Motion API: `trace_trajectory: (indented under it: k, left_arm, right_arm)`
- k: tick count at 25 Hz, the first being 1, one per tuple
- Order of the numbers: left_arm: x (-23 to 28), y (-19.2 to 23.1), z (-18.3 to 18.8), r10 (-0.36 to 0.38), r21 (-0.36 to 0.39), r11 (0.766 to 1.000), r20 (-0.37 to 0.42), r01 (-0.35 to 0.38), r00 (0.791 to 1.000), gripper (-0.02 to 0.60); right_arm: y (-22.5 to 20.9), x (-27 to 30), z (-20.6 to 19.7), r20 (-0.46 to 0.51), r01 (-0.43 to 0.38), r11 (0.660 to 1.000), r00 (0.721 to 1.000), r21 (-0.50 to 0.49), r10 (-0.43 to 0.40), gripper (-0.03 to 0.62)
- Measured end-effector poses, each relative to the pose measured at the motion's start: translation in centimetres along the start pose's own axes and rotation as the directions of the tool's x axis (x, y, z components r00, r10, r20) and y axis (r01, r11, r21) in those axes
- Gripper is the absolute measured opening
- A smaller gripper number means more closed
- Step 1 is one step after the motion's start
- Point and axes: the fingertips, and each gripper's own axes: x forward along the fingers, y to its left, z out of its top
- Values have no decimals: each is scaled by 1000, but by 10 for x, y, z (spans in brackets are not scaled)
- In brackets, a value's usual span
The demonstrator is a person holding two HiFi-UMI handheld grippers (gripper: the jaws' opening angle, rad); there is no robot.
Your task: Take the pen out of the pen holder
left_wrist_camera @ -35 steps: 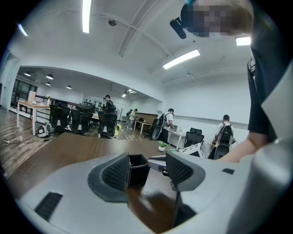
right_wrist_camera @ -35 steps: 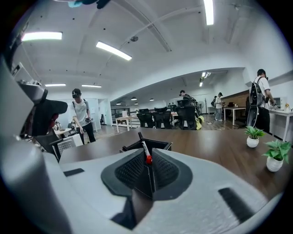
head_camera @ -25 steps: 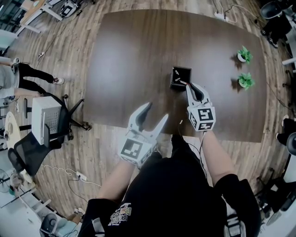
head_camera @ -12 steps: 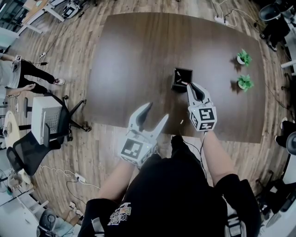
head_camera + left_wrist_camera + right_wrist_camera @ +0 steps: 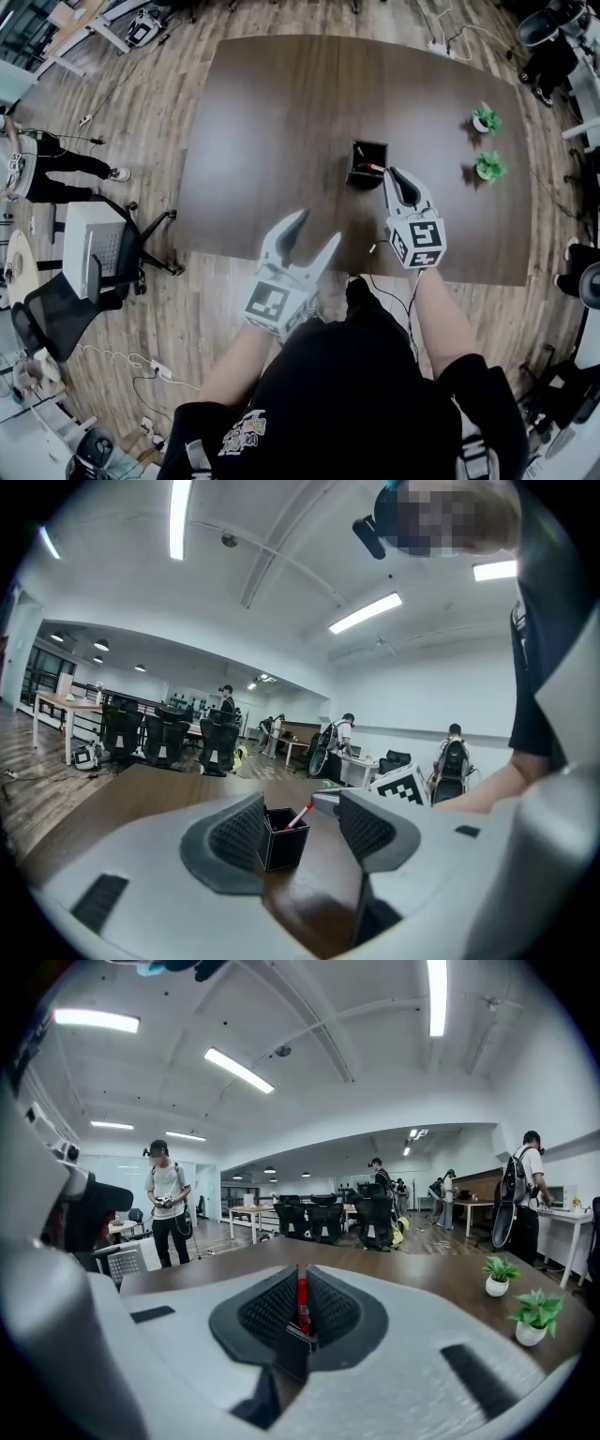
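A black square pen holder (image 5: 367,162) stands on the dark brown table (image 5: 272,112). A red and white pen (image 5: 373,168) slants out of it, its lower end still inside the holder (image 5: 282,836). My right gripper (image 5: 389,172) is just right of the holder, shut on the pen's upper end. The red pen (image 5: 302,1303) shows pinched between its dark pads. My left gripper (image 5: 317,228) hangs open over the table's near edge, well short of the holder, with nothing between its fingers. Between them the left gripper view shows the holder and pen (image 5: 300,815).
Two small potted plants (image 5: 485,119) (image 5: 488,167) stand at the table's right side. Office chairs (image 5: 103,246) are on the wooden floor to the left. People stand and sit among desks farther back.
My right gripper has risen a little with the pen in its grip, drawing it higher out of the holder. The left gripper has hardly moved.
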Motion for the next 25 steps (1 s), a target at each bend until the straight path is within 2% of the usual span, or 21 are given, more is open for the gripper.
trace_trajectory:
  k: [10,17,21,25]
  left_arm:
    - [-24,-14,8,-30,0,1000,41,30,999,230]
    - [-54,-23,11,-53,24,998,62,52,997,219]
    - [-75,-28,12,-71,33,997,64,69,995,145]
    - [-95,-34,7,-113,26,993,54,112,992,24]
  right_arm:
    - [15,-46,43,79,47,999,996,-16,-45,32]
    - [45,-90,75,147,60,998,987,-19,-57,32]
    - [70,-115,84,164,62,998,985,-20,-58,32]
    - [95,-142,83,172,85,996,982,-18,-81,32]
